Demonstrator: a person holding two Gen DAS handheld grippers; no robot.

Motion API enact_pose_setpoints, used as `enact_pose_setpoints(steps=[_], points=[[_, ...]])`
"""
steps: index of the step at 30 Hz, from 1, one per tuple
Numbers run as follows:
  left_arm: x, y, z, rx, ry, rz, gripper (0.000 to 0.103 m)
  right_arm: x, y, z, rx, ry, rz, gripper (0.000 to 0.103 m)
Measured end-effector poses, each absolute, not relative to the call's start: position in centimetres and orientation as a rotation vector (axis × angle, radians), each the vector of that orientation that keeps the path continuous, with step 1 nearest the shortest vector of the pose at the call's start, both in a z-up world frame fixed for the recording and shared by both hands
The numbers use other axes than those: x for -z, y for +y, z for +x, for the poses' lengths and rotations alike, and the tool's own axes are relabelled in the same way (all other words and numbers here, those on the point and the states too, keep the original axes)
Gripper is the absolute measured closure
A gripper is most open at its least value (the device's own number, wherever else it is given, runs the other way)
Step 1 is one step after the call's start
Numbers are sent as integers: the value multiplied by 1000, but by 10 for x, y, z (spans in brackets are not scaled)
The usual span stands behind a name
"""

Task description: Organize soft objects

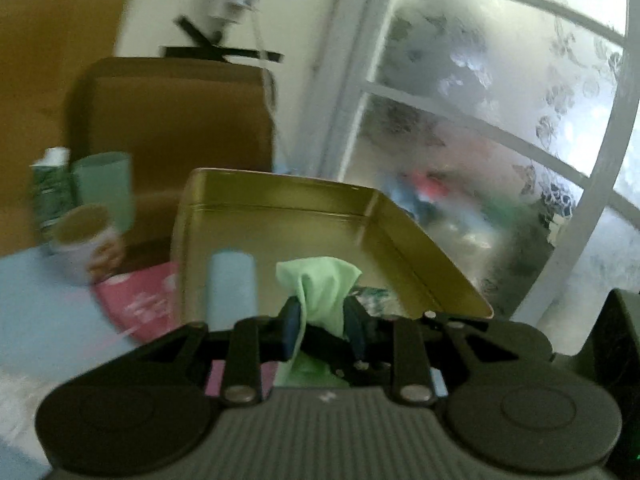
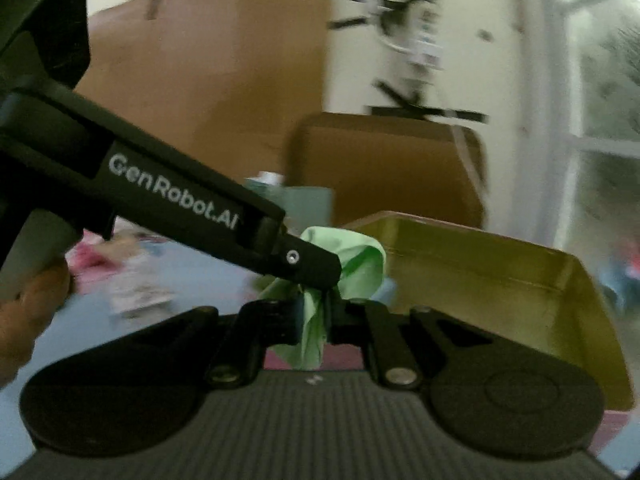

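Cardboard, brown and blurred, fills the far left, a box (image 1: 172, 120) standing against the wall. In front of it are a paper cup (image 1: 86, 242) and a pale green carton (image 1: 106, 188), with a pink packet (image 1: 138, 304) lying on the blue counter (image 1: 36, 300) just left of a gold tin (image 1: 288, 220). The tin stands open, and a pale blue roll (image 1: 232, 290) shows against its inside. Further right, the left tongs (image 1: 322, 320) are closed on a green cloth (image 1: 320, 292), which bunches up above the pads in front of the tin. In the right wrist view the right tongs (image 2: 320, 308) are likewise closed on the same green cloth (image 2: 356, 264), just beside the left tongs' tip, with a hand (image 2: 28, 312) at the left edge. A frosted window (image 1: 500, 120) fills the right side.
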State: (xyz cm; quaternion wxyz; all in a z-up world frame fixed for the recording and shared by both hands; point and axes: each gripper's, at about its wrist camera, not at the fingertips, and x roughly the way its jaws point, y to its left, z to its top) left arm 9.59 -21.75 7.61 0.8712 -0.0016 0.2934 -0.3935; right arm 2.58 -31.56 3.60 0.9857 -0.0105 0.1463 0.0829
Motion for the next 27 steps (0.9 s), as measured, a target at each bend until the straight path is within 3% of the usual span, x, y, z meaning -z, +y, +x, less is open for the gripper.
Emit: enact_pose_setpoints(steps=[3,4,5,7,8,10,14,19,27], points=[[-68,-248,109,815,637,18,71,-28,-340,36,-111,327,20,86],[-64,-256,112,793,645,37,59,-26,-345,41,-92,344,33,79],[-60,-261,113,773,650,56,52,-24,-348,45,-70,357,42,68],[-55,-268,114,729,656,93,47,-19,-354,50,-5,356,57,28],[-54,-268,114,705,660,105,38,-18,-356,50,21,353,61,18],[-56,-262,112,671,646,105,24,-15,-363,49,49,349,89,15],[-70,-240,103,621,592,113,15,-17,-366,41,56,327,122,15],[-81,-207,93,528,571,108,12,-28,-354,27,51,274,135,14],[-87,-146,81,402,568,50,9,-55,-320,-11,39,63,101,2]])
